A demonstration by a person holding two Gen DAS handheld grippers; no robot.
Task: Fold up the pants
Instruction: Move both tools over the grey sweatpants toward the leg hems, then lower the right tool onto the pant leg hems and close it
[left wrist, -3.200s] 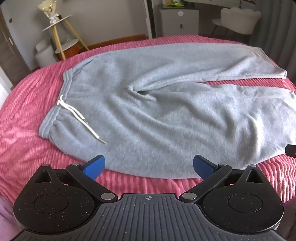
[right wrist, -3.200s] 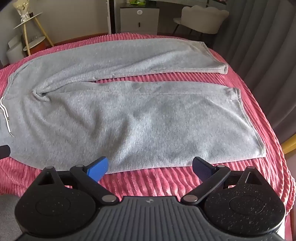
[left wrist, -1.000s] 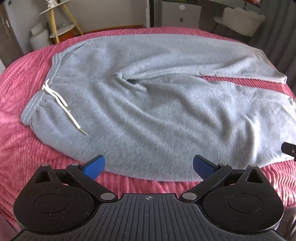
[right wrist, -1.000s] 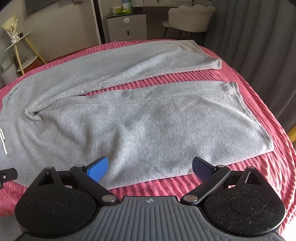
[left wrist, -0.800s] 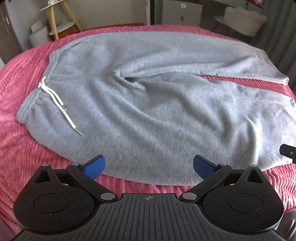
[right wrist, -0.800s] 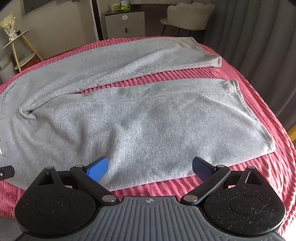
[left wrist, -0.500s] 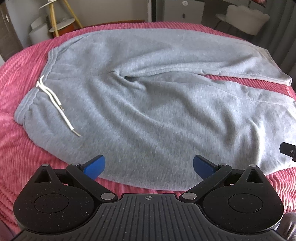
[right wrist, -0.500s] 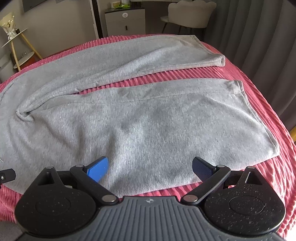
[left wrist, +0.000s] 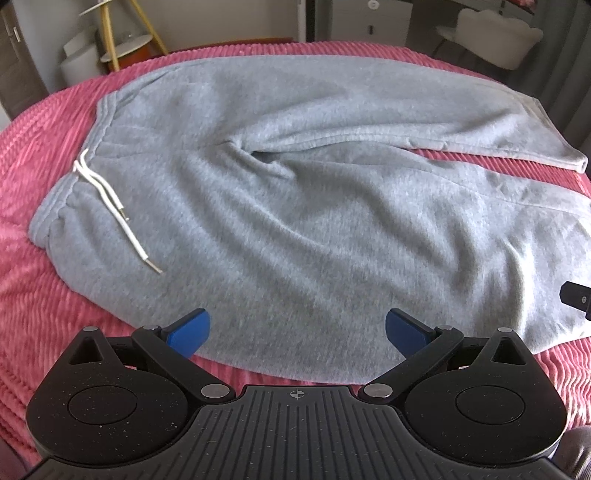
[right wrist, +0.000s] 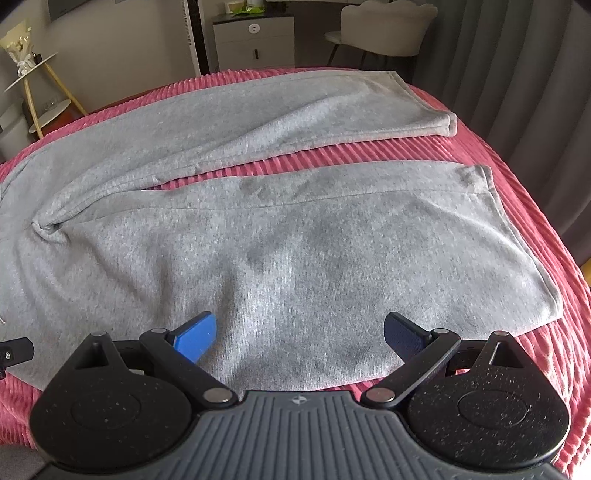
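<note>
Grey sweatpants [left wrist: 303,206] lie flat on a pink ribbed bedspread [left wrist: 33,317], waistband at the left with a white drawstring [left wrist: 114,206], two legs spread to the right. The right wrist view shows both legs [right wrist: 303,240], their hems at the right. My left gripper [left wrist: 297,328] is open and empty, just above the pants' near edge by the hip. My right gripper [right wrist: 299,332] is open and empty over the near edge of the near leg. The tip of each gripper shows at the edge of the other's view.
A yellow-legged side table [left wrist: 125,40] stands beyond the bed at the left. A white cabinet [right wrist: 255,37] and a pale chair [right wrist: 384,26] stand behind. Grey curtains [right wrist: 535,81] hang at the right. The bedspread's edge drops off at the right [right wrist: 569,266].
Both grippers have moved forward and lower toward the pants' near edge. The pants have not moved, and both grippers stay open.
</note>
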